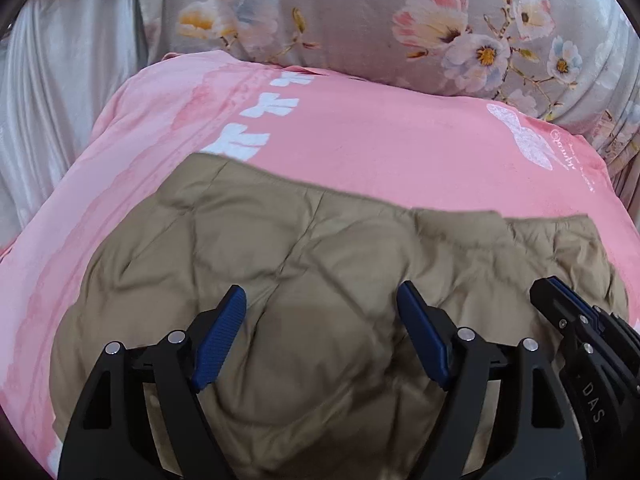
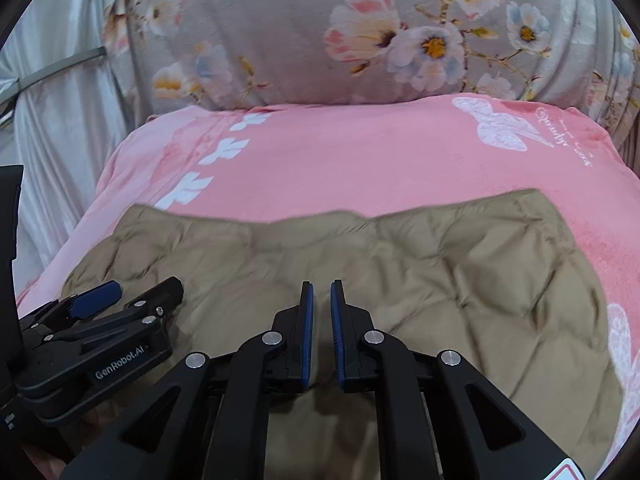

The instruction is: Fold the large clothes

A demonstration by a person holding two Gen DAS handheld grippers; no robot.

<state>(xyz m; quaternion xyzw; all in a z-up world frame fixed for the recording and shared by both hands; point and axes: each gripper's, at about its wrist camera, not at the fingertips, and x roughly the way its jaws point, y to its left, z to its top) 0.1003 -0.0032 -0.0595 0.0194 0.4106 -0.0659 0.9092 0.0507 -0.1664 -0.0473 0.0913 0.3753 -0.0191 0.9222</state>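
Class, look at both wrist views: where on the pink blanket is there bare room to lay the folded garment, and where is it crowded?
Free: the pink blanket strip between the tan quilted jacket and the floral bedding behind, plus a narrower margin on the jacket's left. Crowded: the near side, where the left gripper and right gripper hang over the jacket.
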